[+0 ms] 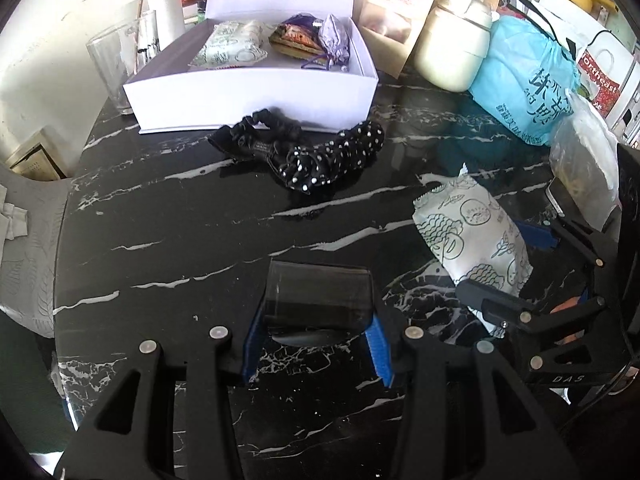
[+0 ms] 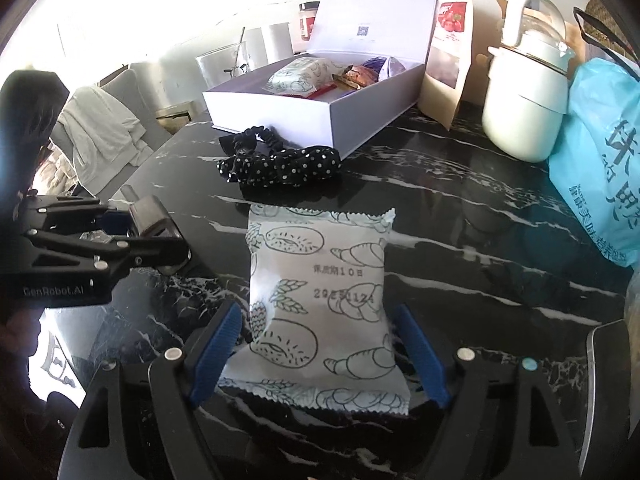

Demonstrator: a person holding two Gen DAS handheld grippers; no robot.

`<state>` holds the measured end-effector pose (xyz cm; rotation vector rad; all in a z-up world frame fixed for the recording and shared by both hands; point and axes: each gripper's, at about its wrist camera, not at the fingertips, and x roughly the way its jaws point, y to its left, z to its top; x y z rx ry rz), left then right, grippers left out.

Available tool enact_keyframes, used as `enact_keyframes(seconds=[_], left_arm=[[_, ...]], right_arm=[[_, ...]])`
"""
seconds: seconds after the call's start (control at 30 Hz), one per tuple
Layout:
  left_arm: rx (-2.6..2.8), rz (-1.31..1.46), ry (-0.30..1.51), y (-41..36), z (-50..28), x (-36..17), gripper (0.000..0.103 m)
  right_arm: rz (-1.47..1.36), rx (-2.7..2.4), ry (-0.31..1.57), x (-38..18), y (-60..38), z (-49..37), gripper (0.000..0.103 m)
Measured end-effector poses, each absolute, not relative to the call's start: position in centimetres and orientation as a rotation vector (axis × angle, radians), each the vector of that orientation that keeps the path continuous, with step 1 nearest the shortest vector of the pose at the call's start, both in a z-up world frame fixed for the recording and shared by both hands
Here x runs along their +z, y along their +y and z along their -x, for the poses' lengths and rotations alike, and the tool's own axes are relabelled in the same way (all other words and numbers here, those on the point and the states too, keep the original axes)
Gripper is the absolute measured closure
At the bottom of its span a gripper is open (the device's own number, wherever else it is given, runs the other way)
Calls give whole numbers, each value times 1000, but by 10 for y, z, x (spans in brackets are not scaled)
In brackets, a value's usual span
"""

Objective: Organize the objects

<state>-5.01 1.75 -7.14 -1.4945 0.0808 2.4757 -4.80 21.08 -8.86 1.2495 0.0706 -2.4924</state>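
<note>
Gripping a dark smoky block (image 1: 318,300) in my left gripper (image 1: 316,350), I'm straddling the bread packet (image 2: 320,308) on the marble table (image 2: 480,248) with my right gripper (image 2: 320,354), pads (image 2: 216,350) flanking, contact unclear; only its view shows the packet's date print.

My left claw (image 1: 316,344) has a small block (image 1: 318,296) between its fingers, down on the table (image 1: 180,240). My right claw (image 2: 320,356) sits around a snack pack (image 2: 320,300), one finger on each side. Past the pack lie two hair ties (image 2: 280,164), just in front of the open box (image 2: 320,116). In the box are more packs (image 1: 230,44). A glass (image 1: 116,64) stands left of the box. A jug (image 2: 524,108) and a bag (image 2: 600,168) stand to its right.
</note>
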Motion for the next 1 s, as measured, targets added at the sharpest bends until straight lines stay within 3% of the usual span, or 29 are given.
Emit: enact_keyframes(seconds=[0.33, 0.7, 1.0], left_arm=[[2504, 1488, 98, 16, 55, -78, 59], [2561, 1407, 187, 28, 55, -85, 30], [2571, 1405, 173, 22, 50, -86, 30]], right_arm=[[-1220, -2514, 77, -91, 210, 52, 22], [-1174, -2575, 145, -94, 200, 53, 22], [-1161, -2590, 155, -95, 199, 55, 21]])
